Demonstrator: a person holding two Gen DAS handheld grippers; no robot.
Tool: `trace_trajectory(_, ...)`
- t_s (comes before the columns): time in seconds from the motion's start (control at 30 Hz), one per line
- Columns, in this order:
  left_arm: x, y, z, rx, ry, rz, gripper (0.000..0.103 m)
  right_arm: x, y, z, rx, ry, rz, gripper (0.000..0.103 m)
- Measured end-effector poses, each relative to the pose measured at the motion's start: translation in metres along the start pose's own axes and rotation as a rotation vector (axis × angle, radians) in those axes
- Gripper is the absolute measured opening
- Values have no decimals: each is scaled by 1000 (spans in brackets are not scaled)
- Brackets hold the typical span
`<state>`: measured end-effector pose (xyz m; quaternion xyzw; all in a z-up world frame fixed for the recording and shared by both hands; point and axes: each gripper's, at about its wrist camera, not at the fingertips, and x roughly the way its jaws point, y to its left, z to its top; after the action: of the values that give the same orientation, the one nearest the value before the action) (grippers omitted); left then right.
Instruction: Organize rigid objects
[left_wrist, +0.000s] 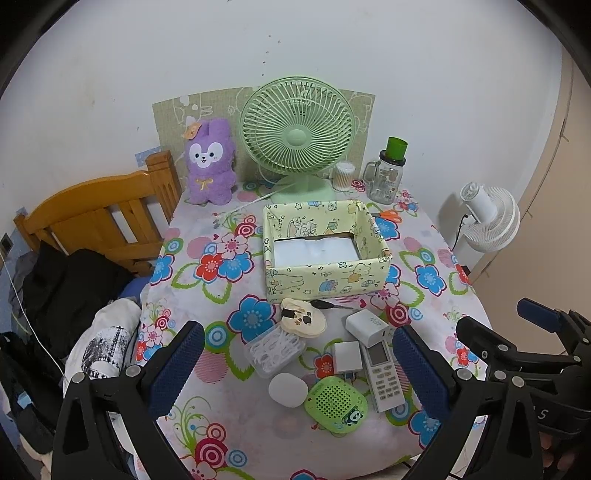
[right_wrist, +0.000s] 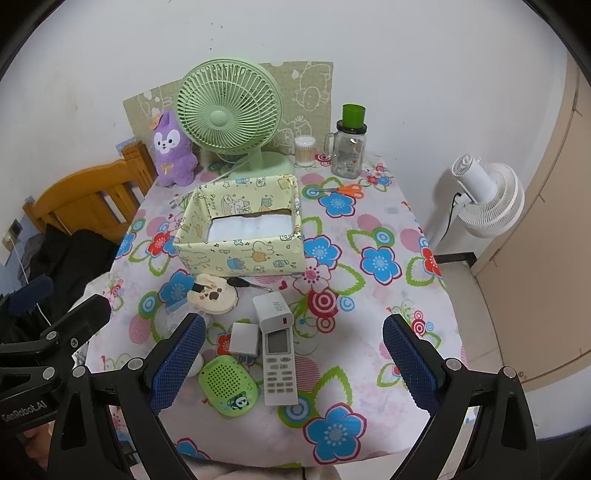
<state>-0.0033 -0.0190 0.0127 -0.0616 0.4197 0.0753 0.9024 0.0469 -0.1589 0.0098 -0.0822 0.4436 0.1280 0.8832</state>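
Left fingers: the left gripper (left_wrist: 297, 360) is spread wide with nothing between its blue pads, hovering above the near edge of the table (left_wrist: 436, 295), touching nothing.
Right fingers: the right gripper (right_wrist: 293, 360) is equally wide apart and empty, held at about the same height just to the right of the left one.
Cluster: the loose rigid items lie on the near half of the table, below and ahead of both sets of fingers.
Items: a white remote (right_wrist: 279, 363), a white charger block (right_wrist: 272, 309), a small grey-white adapter (right_wrist: 243, 339), a green speaker (right_wrist: 228, 386), a clear lidded container (left_wrist: 275, 350), a round white object (left_wrist: 288, 389), a cream bear-shaped case (right_wrist: 212, 295) and a dark-handled tool (right_wrist: 243, 283).
Box: the yellow patterned box (right_wrist: 240, 254) sits open-topped just beyond the cluster, toward the far side, with only a pale lining inside.
Remote axis: its long axis runs near to far, roughly in line with the fingers' pointing direction, so the pads would close across its narrow width.
Nearer hand: the remote and charger lie nearly centred between the right fingers, while the container and round object favour the left; my judgement is that each hand serves its own side.
Stage: sorting appears not yet begun.
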Motion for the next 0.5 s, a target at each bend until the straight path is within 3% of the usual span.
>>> trace_trajectory(0.5, 5, -5, 5, 30, 7, 8, 100, 3, -3, 0, 9, -7, -17, 98)
